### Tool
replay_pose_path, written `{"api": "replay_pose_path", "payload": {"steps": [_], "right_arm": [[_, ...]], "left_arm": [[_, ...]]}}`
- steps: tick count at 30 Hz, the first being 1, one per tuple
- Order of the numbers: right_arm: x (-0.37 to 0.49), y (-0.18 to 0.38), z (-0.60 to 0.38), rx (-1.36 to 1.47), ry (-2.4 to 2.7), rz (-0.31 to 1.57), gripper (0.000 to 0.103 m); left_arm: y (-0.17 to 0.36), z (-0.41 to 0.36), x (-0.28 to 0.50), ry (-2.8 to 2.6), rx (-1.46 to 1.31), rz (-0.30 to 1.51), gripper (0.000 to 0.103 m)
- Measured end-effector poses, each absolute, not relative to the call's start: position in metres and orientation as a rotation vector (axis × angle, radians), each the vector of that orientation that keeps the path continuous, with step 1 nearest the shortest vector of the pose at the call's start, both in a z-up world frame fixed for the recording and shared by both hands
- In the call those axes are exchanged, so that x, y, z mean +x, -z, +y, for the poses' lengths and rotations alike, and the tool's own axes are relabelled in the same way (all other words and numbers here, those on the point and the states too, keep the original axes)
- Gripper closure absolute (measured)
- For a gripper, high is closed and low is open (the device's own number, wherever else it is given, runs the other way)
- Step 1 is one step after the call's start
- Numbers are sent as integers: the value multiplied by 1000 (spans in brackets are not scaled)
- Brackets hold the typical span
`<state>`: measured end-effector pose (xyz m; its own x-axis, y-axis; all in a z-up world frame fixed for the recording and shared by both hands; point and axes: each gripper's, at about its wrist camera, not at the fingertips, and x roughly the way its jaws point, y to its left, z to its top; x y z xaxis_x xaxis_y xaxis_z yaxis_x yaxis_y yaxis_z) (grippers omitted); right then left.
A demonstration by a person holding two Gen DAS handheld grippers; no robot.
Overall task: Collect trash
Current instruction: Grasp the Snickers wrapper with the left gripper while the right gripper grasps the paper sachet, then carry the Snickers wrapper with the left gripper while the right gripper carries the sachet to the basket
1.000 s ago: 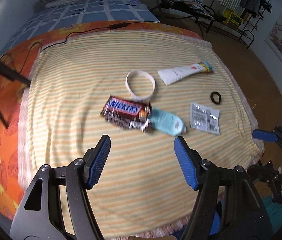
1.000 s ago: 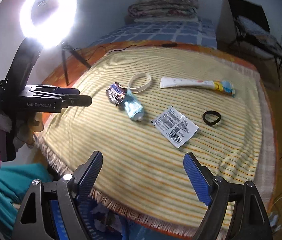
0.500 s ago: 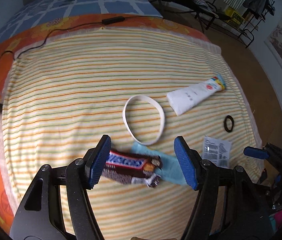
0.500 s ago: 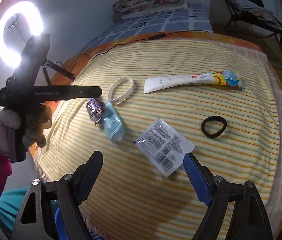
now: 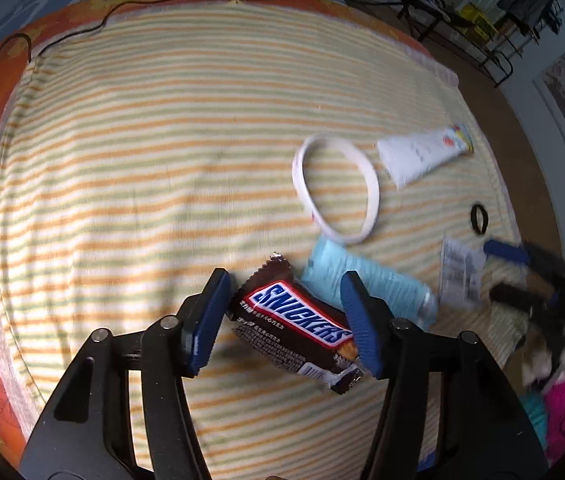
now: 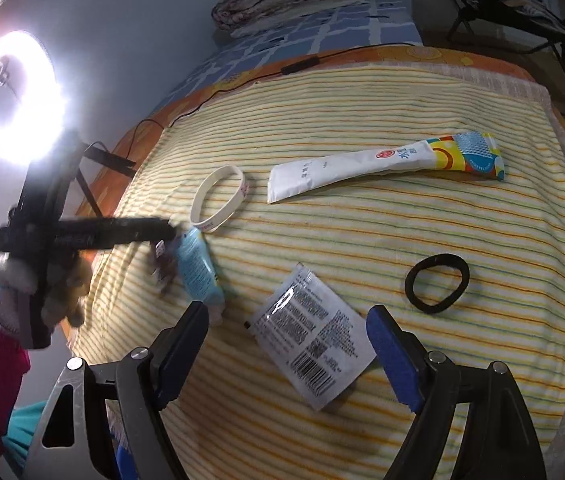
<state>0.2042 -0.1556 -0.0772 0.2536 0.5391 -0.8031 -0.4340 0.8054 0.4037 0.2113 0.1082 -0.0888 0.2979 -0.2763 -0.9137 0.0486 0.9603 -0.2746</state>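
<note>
A brown Snickers wrapper (image 5: 294, 320) lies on the striped blanket (image 5: 142, 160), against a light blue packet (image 5: 366, 280). My left gripper (image 5: 284, 276) points down over the wrapper, which sits between its jaws. The jaws are closing; the right pad overlaps the wrapper's end and a thin gap shows at the left pad. In the right wrist view the left gripper (image 6: 162, 226) hovers, blurred, over wrapper and blue packet (image 6: 196, 268). My right gripper (image 6: 287, 310) stands open above a white printed sachet (image 6: 310, 340), not touching it.
A white wristband (image 6: 222, 198), a long white tube (image 6: 382, 164) and a black hair tie (image 6: 436, 282) lie further back on the blanket. A ring light (image 6: 14, 96) stands at the left. A black cable (image 5: 82, 28) crosses the orange sheet. The bed's edge is near me.
The left gripper came down and forward until the Snickers wrapper sits between its jaws, which have narrowed. The right gripper moved lower and closer over the white sachet, still wide.
</note>
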Motion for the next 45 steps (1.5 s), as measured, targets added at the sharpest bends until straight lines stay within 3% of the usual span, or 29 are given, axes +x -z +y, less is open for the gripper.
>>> {"api": "replay_pose_path", "payload": {"steps": [9,12,22,31,35,40,45], "right_arm": [[213,89,-147,78,-664,1158,19],[219,93,-148,86,-653,1159,19],[218,95,-149,99,-706,1219,19],[188,94,-120,-201,-703,1194,26],[184,95,-109,-318,-628,1165,35],[178,92,-106,-345,-600,1151,45],[179,85,-111,-291,-607,1150,56]], "left_arm": [[77,103,170,164,-124,1201,44],[63,111,158,115,-199,1153,37],[85,97,149,37,-263,1269,36],[98,71,163,-4,-180,1263,37],[99,67,169,-17,-146,1251,48],[97,70,173,-18,-130,1240,81],[91,86,162,2,-161,1216,90]]}}
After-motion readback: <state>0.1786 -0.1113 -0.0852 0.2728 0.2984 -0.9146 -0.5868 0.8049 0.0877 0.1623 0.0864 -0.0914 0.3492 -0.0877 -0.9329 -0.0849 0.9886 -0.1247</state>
